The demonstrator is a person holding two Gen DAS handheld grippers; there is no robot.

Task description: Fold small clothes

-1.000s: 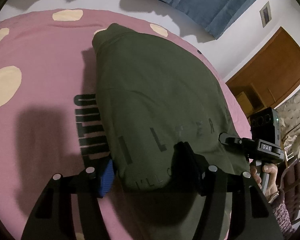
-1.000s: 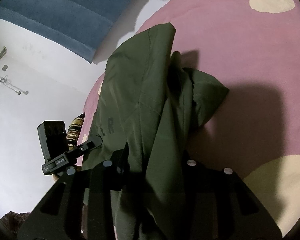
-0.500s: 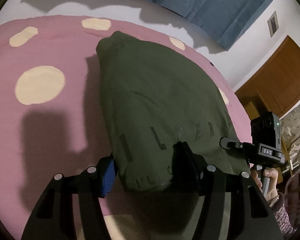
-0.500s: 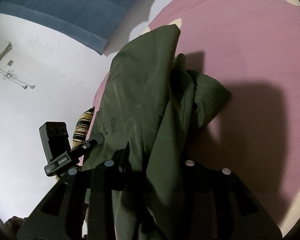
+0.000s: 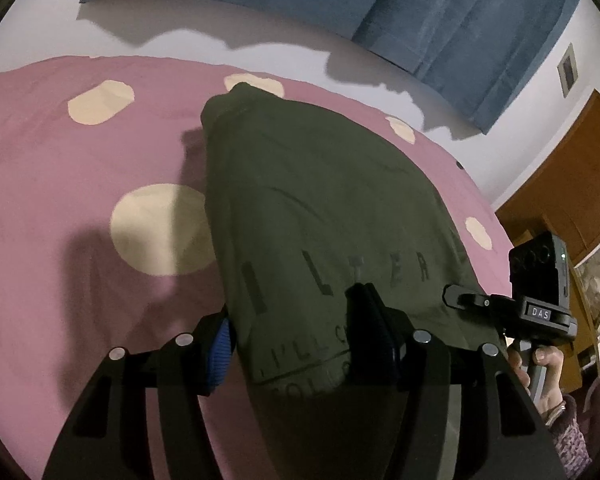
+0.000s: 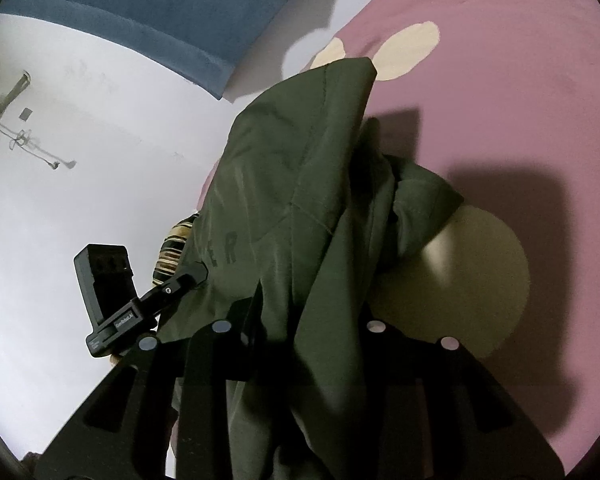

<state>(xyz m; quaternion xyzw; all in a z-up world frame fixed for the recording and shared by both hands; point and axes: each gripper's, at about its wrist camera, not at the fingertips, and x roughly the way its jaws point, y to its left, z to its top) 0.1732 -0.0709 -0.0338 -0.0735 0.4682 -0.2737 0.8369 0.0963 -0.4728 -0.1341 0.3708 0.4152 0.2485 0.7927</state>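
A dark green shirt (image 5: 324,216) hangs over a pink spotted bedspread (image 5: 60,184), its printed end held up and its far end reaching to 11 o'clock in the left view. The left gripper (image 5: 296,332) is clamped on its near edge. The right gripper (image 6: 300,320) is clamped on bunched fabric at 6 o'clock. A blue curtain (image 5: 440,12) hangs at 1 o'clock.

The right gripper's (image 6: 300,320) fingers pinch a bunched olive-green shirt (image 6: 300,184) above the pink dotted bedspread (image 6: 520,100).
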